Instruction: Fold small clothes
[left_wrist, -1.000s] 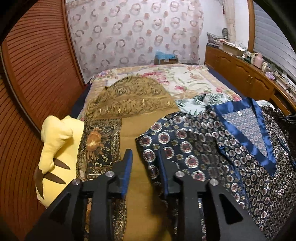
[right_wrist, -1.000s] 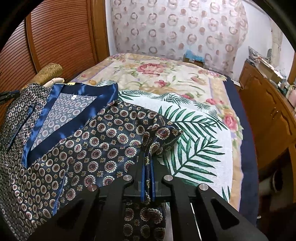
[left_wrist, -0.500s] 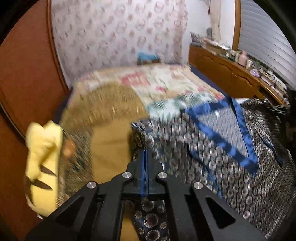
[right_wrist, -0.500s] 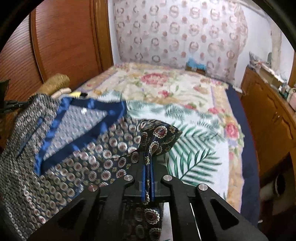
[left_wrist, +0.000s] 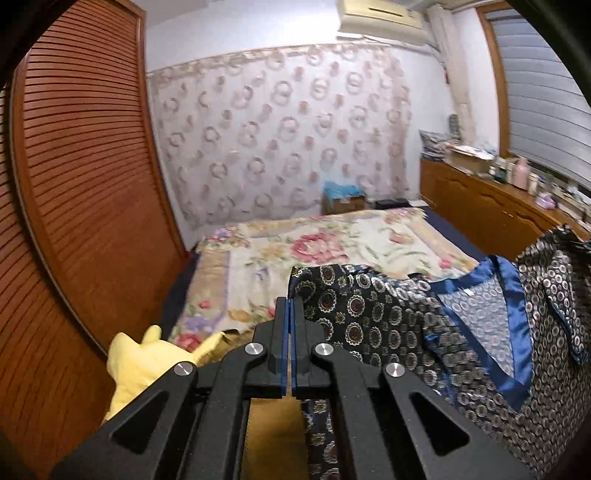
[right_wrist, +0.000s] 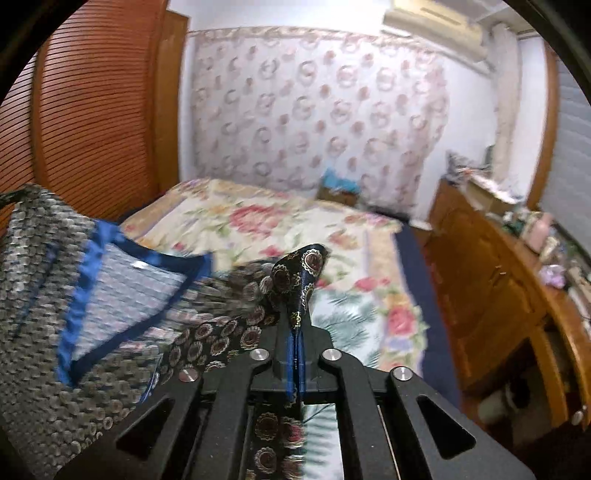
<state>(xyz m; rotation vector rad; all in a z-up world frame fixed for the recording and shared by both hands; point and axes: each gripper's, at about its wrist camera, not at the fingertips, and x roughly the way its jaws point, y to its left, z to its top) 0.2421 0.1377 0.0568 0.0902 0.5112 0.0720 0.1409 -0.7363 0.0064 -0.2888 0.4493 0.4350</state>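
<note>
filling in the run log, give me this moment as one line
stage: lift for fold | left gripper: shut on patterned top | right gripper: shut on patterned top | top: raised over bed

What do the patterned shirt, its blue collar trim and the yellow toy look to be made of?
Shirt: thin, silky woven cloth, likely satin or polyester; it drapes limply and the medallion print has a slight sheen. Collar trim: glossy satin band; light glints along it. Yellow toy: soft matte plush, apparently stuffed; rounded, fuzzy outline.

Shirt (left_wrist: 406, 325) corners now raised off bed (left_wrist: 332, 243).
</note>
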